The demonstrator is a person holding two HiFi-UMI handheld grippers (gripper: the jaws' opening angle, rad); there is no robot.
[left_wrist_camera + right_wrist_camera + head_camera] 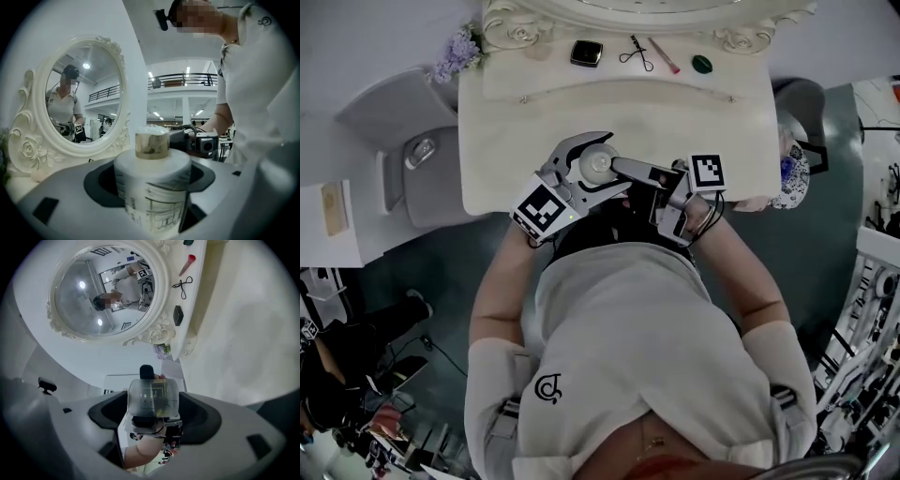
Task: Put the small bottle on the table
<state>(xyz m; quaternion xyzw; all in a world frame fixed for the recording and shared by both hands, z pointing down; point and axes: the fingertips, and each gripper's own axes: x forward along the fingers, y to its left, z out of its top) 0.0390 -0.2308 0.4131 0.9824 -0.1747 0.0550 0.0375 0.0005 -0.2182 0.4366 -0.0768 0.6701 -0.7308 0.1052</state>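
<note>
The small bottle [598, 165] is off the bench [516, 131], held upright in the air over the bench's front edge, on the side away from the oval mirror [82, 89]. The left claw [151, 187] is closed narrowly on the bottle's white body, one jaw pressed against each side of its printed label. The right claw [153, 401] comes in from the opposite side, and its jaws are closed on the clear cap [152, 143] on top of the bottle. The two claws therefore meet at the same bottle, close in front of the person's chest. Several things lie in a row on the bench just below the mirror's carved base. They are a black compact [586, 52], a scissor-handled metal tool [636, 53], a thin pink stick [665, 55] and a small green round thing [701, 64]. A bunch of pale purple flowers [457, 56] sits at the bench's corner, to the left of the mirror's base. The bench surface between that row and the bottle is plain and cream-coloured.
</note>
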